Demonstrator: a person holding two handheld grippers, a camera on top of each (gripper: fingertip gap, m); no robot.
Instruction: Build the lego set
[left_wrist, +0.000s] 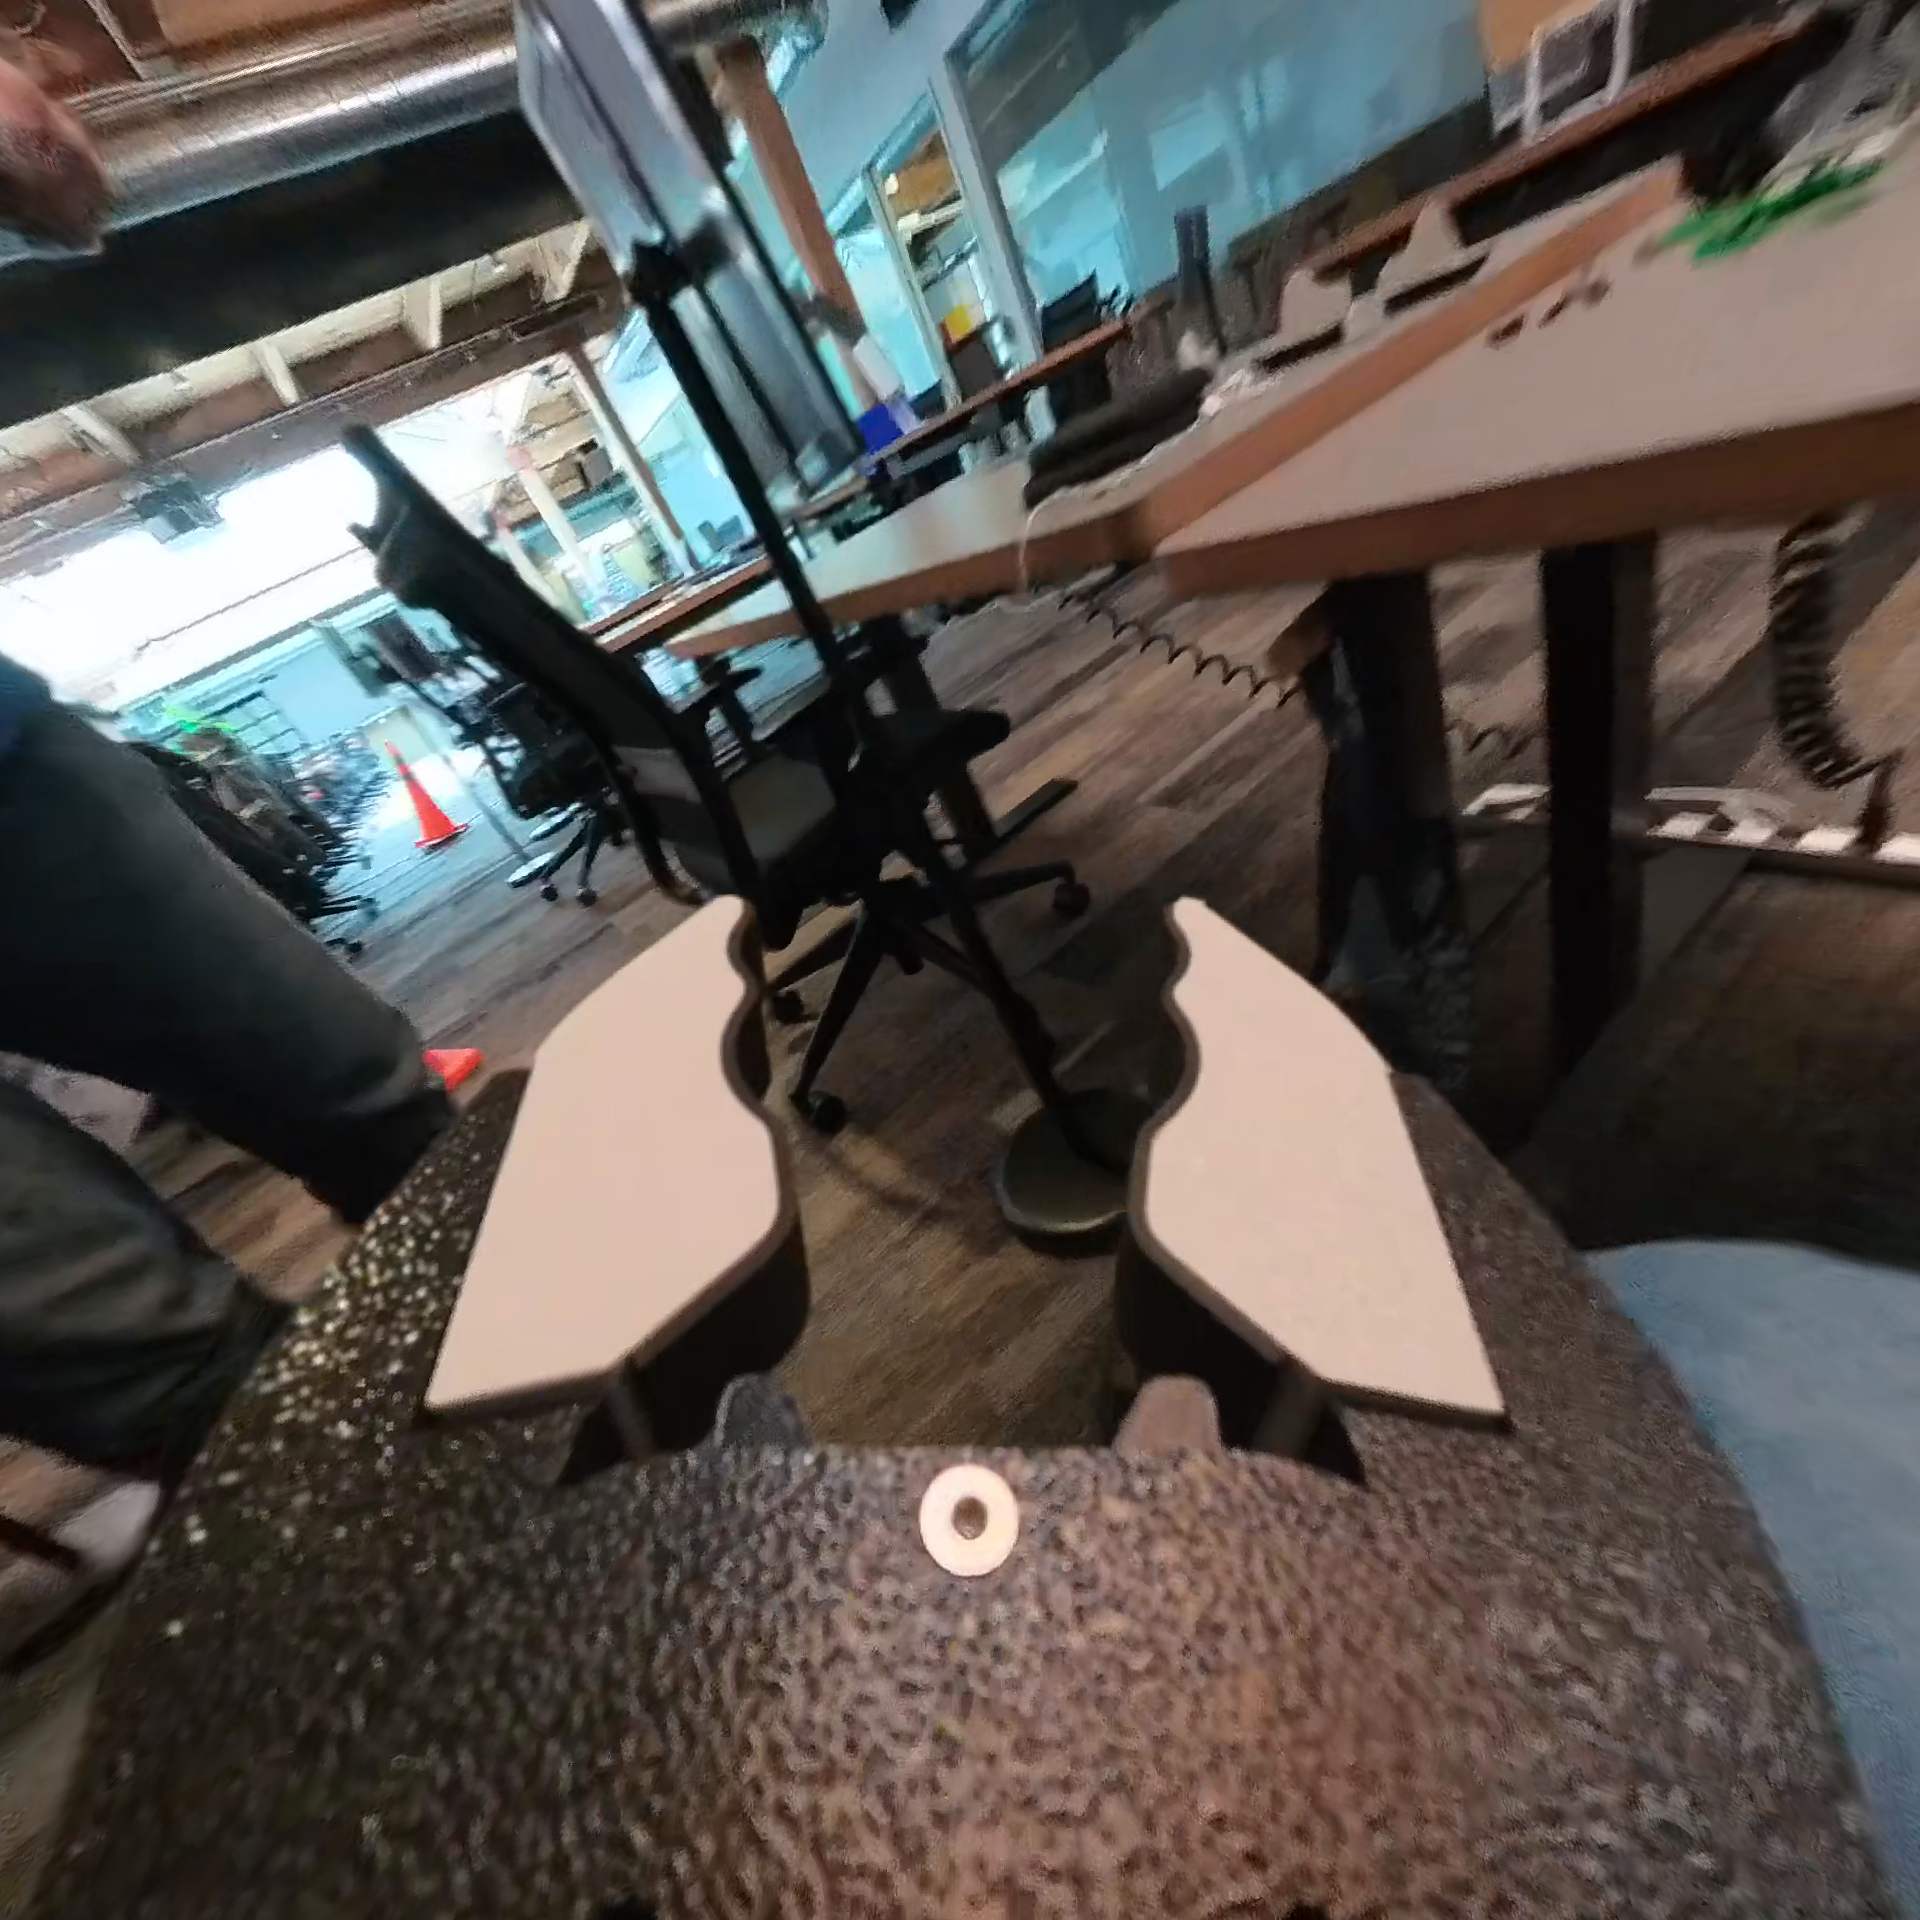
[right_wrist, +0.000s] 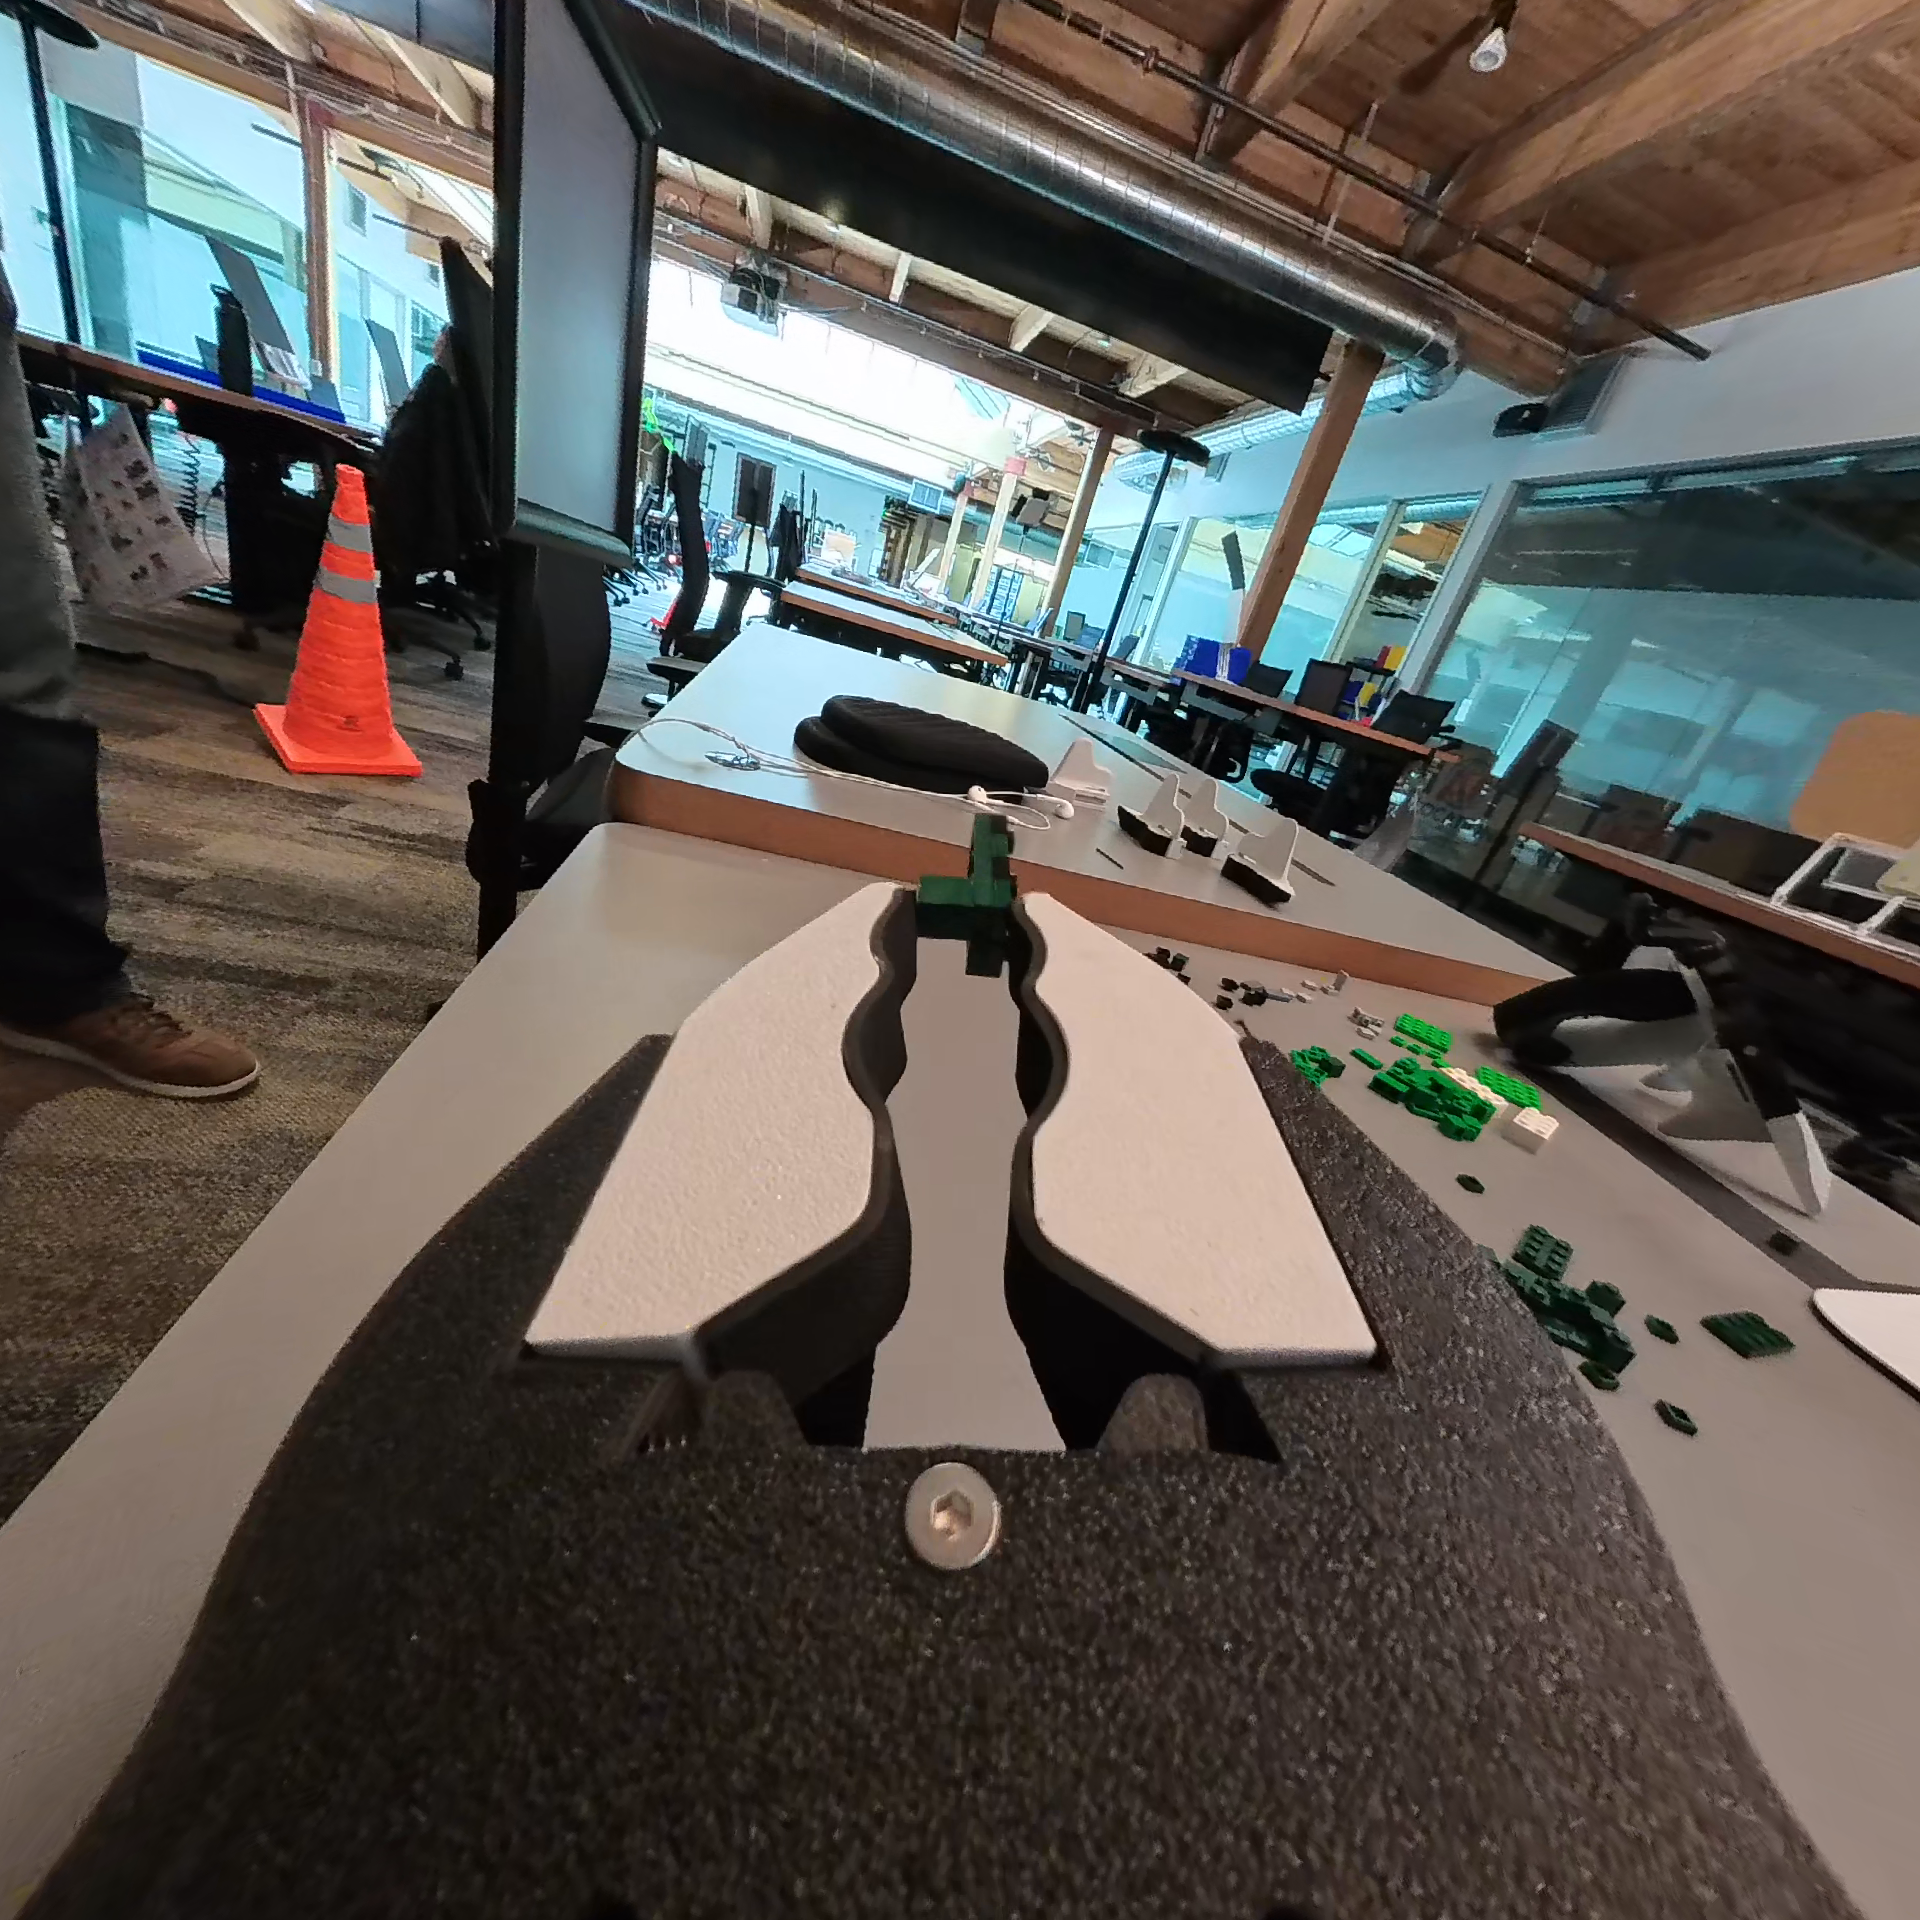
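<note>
Room: open office with timber beams, silver ducting and glass-walled rooms, seen from both wrists.

Left wrist view
Background: patterned carpet floor (left_wrist: 904, 1278), tilted and motion-blurred.
Left gripper (left_wrist: 961, 997): hangs low beside the desk, below the tabletop level, over the carpet; jaws spread wide, nothing between them.
Office chair (left_wrist: 675, 727): black mesh, straight ahead past the fingertips.
Stand base (left_wrist: 1060, 1184): round and dark, on the floor between the fingers, a black pole rising from it.
Grey table (left_wrist: 1558, 416): upper right, brown-edged, on black legs.
Green bricks (left_wrist: 1766, 213): a smear of green on the far tabletop, too blurred for detail.
Orange cone (left_wrist: 426, 800): far back, left of centre.
Person's leg (left_wrist: 187, 935): dark trousers, at the left edge.

Right wrist view
Right gripper (right_wrist: 964, 914): held above the near grey table (right_wrist: 623, 987); jaws nearly together, pinching the lego piece.
Green lego assembly (right_wrist: 977, 888): small stepped stack, clamped at the fingertips, its top poking above them.
Loose green bricks (right_wrist: 1444, 1086): scattered on the table to the right, a white brick (right_wrist: 1527, 1127) just beside them.
Darker green pile (right_wrist: 1569, 1304): nearer, right edge.
Small black and grey parts (right_wrist: 1257, 987): strewn farther back.
Other gripper (right_wrist: 1662, 1049): lying on the tabletop at right, its state unclear.
White earphones (right_wrist: 997, 795): on the next desk, beside a black cushion (right_wrist: 920, 740).
Orange traffic cone (right_wrist: 341, 634): on the carpet, left.
Brown shoe (right_wrist: 135, 1044): a person stands at the far left.
</note>
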